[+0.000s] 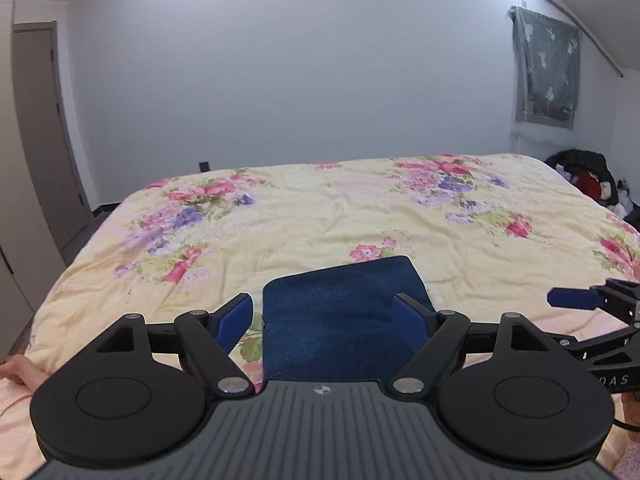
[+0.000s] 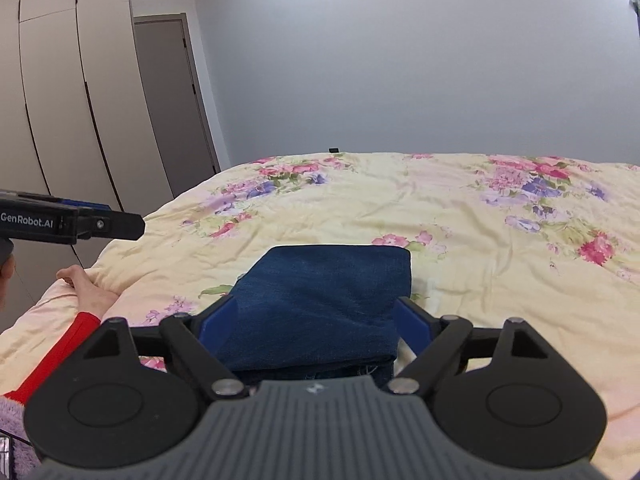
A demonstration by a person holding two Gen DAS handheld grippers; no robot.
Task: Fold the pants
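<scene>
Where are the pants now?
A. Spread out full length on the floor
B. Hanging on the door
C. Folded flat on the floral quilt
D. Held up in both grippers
C: the pants lie as a folded blue rectangle on the quilt, and no pad of the left gripper or right gripper touches them.

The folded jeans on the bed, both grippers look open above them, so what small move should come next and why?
Probably just draw both grippers back and stop. The jeans already lie as a compact folded rectangle on the floral quilt, and the left gripper and right gripper stand wide open with nothing pinched. Only the loose layered edge nearest the right wrist camera might want a light press.
</scene>
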